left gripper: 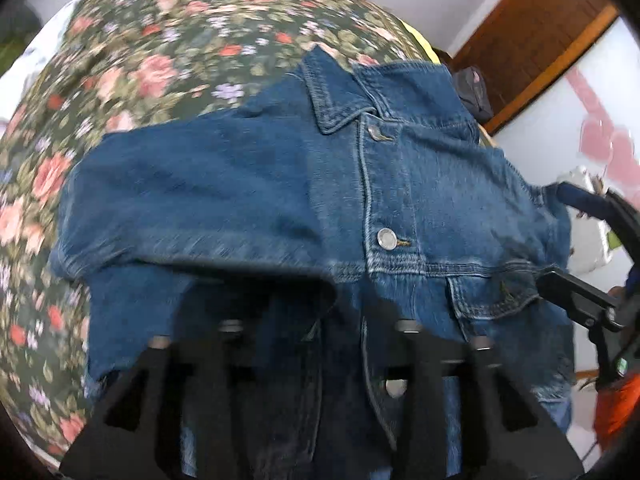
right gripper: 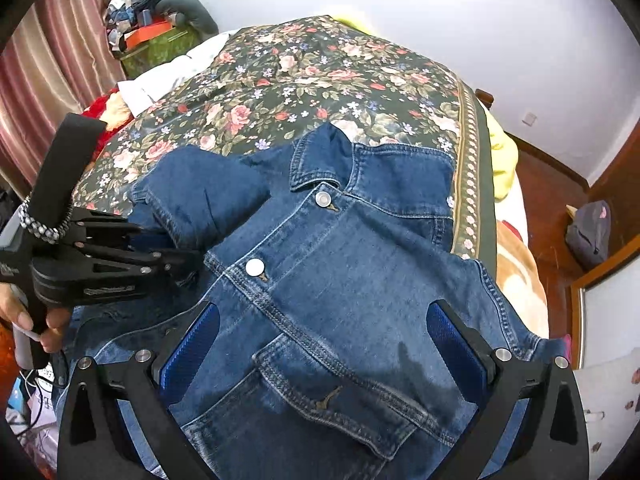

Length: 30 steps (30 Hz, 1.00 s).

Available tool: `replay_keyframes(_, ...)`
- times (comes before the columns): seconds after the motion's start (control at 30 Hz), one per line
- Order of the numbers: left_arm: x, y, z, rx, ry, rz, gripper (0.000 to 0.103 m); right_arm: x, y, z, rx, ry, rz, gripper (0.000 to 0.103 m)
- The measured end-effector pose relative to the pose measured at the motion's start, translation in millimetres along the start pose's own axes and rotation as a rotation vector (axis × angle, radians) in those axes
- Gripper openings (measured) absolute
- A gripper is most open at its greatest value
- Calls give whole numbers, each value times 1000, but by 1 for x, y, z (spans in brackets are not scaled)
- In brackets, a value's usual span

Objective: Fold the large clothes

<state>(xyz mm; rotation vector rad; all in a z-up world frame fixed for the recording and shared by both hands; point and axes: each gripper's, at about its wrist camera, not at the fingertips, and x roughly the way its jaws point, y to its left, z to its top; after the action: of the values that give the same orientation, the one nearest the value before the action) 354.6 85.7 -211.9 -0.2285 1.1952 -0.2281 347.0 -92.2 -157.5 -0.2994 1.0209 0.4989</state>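
Observation:
A blue denim jacket (left gripper: 420, 184) (right gripper: 340, 264) lies front up on the floral bedspread (left gripper: 152, 52) (right gripper: 304, 80), buttoned, collar toward the far side. One sleeve (left gripper: 192, 196) (right gripper: 200, 188) is folded across the chest. In the right wrist view a hand (right gripper: 24, 320) holds my left gripper (right gripper: 176, 248) at that sleeve's cuff, its tips partly hidden by denim. In its own blurred view the left gripper (left gripper: 320, 320) hangs dark over the jacket front, jaws apart, nothing pinched. My right gripper (right gripper: 326, 340) (left gripper: 552, 236) is wide open above the chest pocket (right gripper: 336, 404), its blue pads (right gripper: 192, 344) clear of the cloth.
The bed's right edge drops to a wooden floor (right gripper: 552, 196) where a grey backpack (right gripper: 588, 232) sits. A yellow cloth (right gripper: 504, 152) lies along that edge. White cloth (right gripper: 168, 76), a red blanket (right gripper: 100, 108) and a cluttered green box (right gripper: 156, 44) are at the far left by a curtain (right gripper: 52, 52).

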Motion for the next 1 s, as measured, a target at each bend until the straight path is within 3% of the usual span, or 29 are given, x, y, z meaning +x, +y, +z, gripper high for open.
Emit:
replay_keyframes(0.2,-72,45,-17,-56,-167,57,63,-3,29,23,-39,-24,43,103)
replay_keyframes(0.33,-109,92,-31,-145,-278,183,65,6,70,49,-100,-21,83,103)
replay_keyframes(0.43,-123,132,-42,-212,-312,303,65,19,107,65,-170,-13,107,103)
replay_keyframes(0.53,-131,162,-57,-249,-320,364,65,47,151,82,-259,20,121,103)
replay_keyframes(0.77,-113,194,-74,-264,-275,371,65,128,217,104,-373,109,101,101)
replay_keyframes(0.87,-98,195,-75,-221,-252,377,65,159,232,106,-415,156,73,99)
replay_keyframes(1.0,-84,196,-74,-203,-228,348,65,185,238,103,-458,149,33,96)
